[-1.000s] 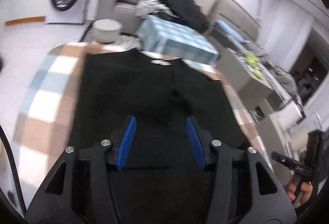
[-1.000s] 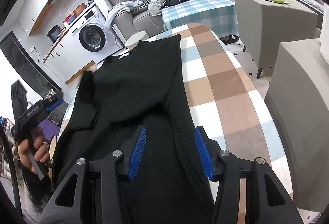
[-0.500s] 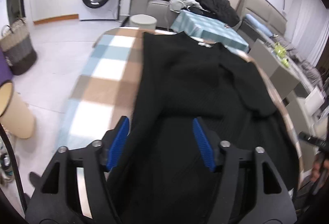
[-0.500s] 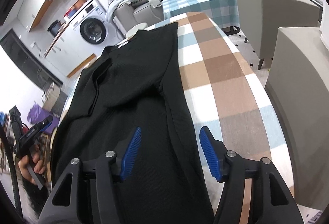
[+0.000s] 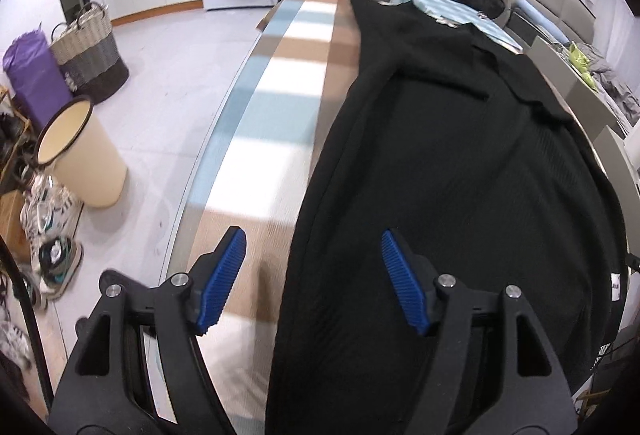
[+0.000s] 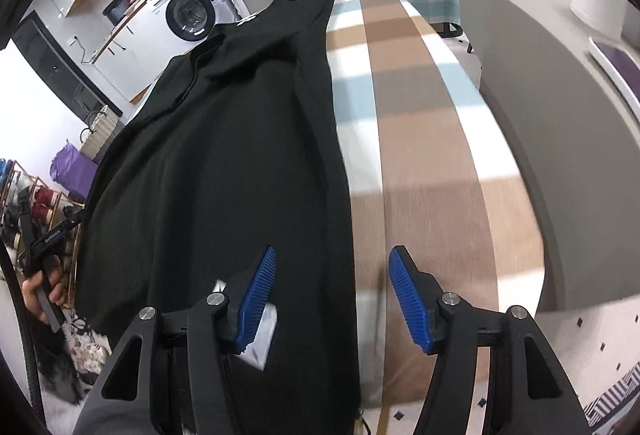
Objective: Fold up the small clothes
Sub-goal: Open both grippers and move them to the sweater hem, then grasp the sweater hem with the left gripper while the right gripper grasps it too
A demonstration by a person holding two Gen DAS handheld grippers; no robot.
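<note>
Both grippers have been swinging outward since a second ago: the left gripper (image 5: 312,279) is now straddling the left edge of the black garment (image 5: 460,163) instead of its middle, and the right gripper (image 6: 332,295) is straddling its right edge. Each is standing wide open, gripping nothing, hovering near the hem. The garment is lying flat along the checked table (image 6: 424,139), sleeves folded inward, collar at the far end.
</note>
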